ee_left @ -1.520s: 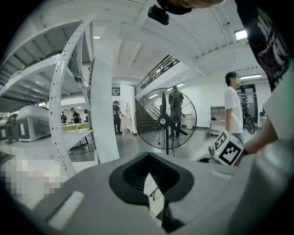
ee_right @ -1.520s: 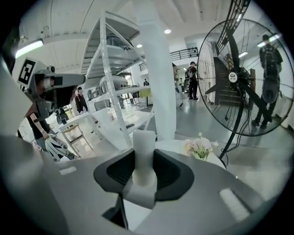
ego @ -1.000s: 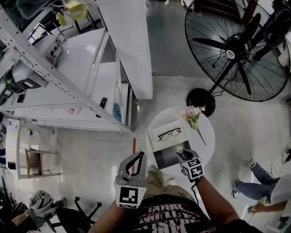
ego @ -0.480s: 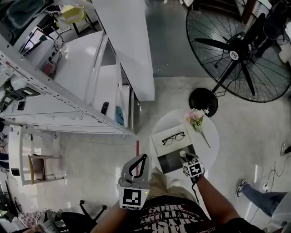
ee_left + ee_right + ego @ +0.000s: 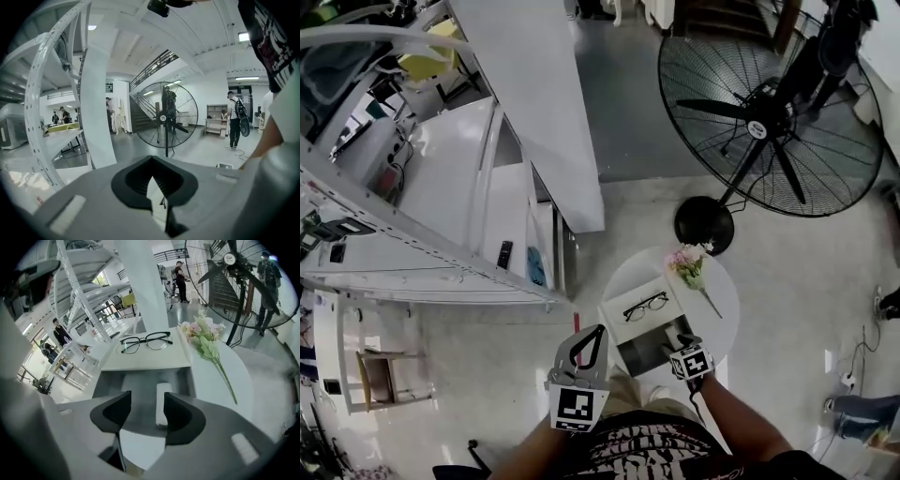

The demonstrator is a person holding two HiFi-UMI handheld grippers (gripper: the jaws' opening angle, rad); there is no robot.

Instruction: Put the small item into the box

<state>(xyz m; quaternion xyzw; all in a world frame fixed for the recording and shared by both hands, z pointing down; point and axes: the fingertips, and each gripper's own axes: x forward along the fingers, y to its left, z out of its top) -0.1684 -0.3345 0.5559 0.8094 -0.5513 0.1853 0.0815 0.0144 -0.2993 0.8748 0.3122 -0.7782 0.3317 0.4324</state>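
A small white oblong item (image 5: pixel 162 402) lies on the grey floor of the open box (image 5: pixel 136 385) on the round white table (image 5: pixel 213 380). My right gripper (image 5: pixel 146 411) hangs over the box. Its jaws have just been opening and now stand wide, pressing on nothing; the item rests just beyond the right pad. In the head view the right gripper (image 5: pixel 682 340) sits at the box (image 5: pixel 645 349). My left gripper (image 5: pixel 592 333) is held left of the table, over the floor, its jaws shut and empty. In its own view the left gripper (image 5: pixel 152 182) points out into the room.
Black-framed glasses (image 5: pixel 145 341) rest on the box's flat white lid (image 5: pixel 150 359). A pink flower stem (image 5: pixel 206 341) lies across the table's right side. A large standing fan (image 5: pixel 769 112) is beyond the table, and white shelving (image 5: pixel 441 216) stands to the left.
The right gripper has come down over the open box. The left gripper has shifted slightly. The view has swung, so the table and fan sit further left.
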